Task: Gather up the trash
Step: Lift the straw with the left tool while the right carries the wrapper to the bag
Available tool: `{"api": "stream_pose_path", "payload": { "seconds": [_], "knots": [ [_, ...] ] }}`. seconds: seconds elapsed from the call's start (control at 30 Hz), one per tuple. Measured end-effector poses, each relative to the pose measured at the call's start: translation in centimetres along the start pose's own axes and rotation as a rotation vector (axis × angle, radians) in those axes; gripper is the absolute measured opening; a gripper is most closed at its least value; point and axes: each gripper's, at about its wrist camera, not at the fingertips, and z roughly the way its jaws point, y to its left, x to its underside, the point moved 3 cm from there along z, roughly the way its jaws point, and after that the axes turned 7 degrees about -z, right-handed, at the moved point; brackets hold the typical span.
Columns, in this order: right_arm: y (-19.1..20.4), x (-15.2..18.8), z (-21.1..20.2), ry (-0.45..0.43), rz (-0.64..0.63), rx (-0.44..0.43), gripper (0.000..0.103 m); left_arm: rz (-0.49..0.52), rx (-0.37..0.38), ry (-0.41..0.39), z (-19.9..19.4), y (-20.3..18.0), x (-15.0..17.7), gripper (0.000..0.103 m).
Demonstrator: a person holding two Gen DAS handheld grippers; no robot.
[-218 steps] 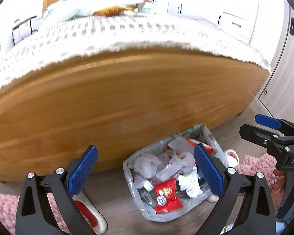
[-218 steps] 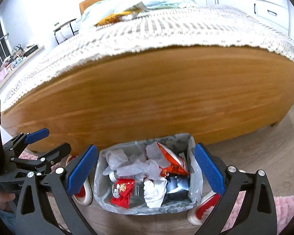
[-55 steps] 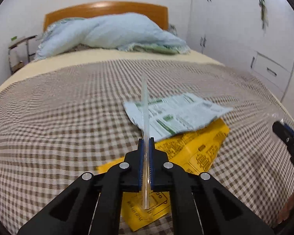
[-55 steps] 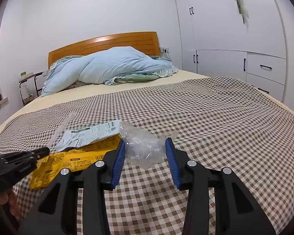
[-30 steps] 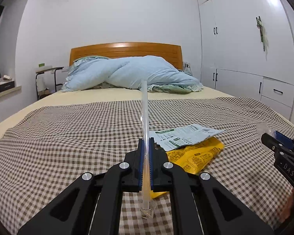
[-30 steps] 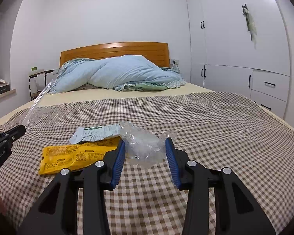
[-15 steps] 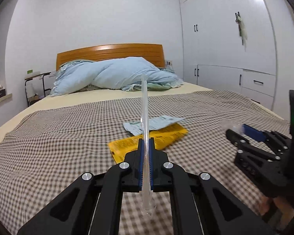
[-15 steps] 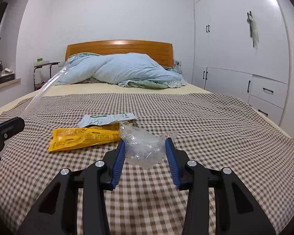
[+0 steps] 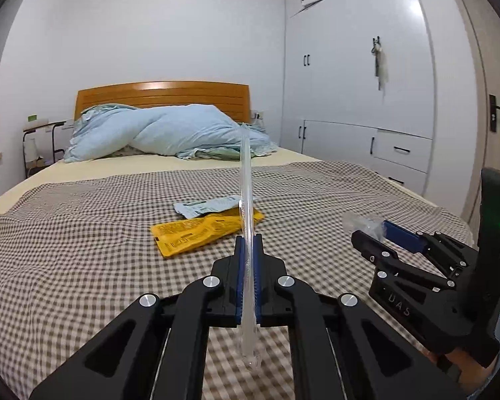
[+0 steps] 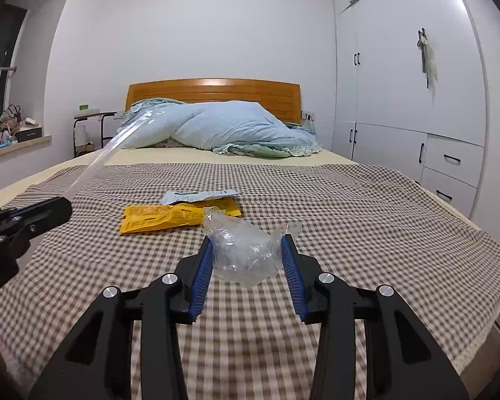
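- The left gripper (image 9: 248, 276) is clamping a long clear plastic tube (image 9: 246, 206) between jaws pressed fully together; the tube is sticking up and forward past the pads, with a short stub hanging below them.
- The right gripper (image 10: 248, 266) is holding a crumpled clear plastic wrapper (image 10: 245, 250) between partly closed jaws, both blue pads pressing into its sides.
- Both pieces are hanging above the checked blanket (image 10: 366, 220), near the foot edge of the bed, so the step in hand looks like carrying them off to wherever the trash is being gathered; no bin is showing in either view.
- To carry well, the left hand should be keeping the tube's long end clear of the right gripper, which is sitting close on its right in the left wrist view.
- The wrapper is springy and slippery, so the right pads should be keeping steady pressure; any easing could let it slide out.
- A yellow packet (image 9: 205, 230) and a white-and-green printed sachet (image 9: 210, 205) are lying flat near the middle of the blanket, the sachet overlapping the packet's far edge. Both look like trash not yet collected.
- These flat pieces will likely need a pinch at a raised edge or corner, since they are lying flush on soft cloth.
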Motion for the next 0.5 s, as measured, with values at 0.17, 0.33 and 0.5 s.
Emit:
{"api": "stream_pose_path", "payload": {
  "seconds": [0.17,0.33,0.5],
  "knots": [
    [-0.7,1.7,-2.0,0.001,0.008,-0.011,0.040,-0.003,0.044,0.001,-2.3,1.6,0.9,0.002],
    [-0.6,3.0,-4.2,-0.001,0.014,-0.023,0.040,0.000,0.080,0.012,-2.8,3.5,2.8,0.002],
    [-1.1,6.4,-5.8,0.014,0.025,-0.031,0.040,0.016,0.122,0.026,-5.1,3.3,4.9,0.002]
  ]
}}
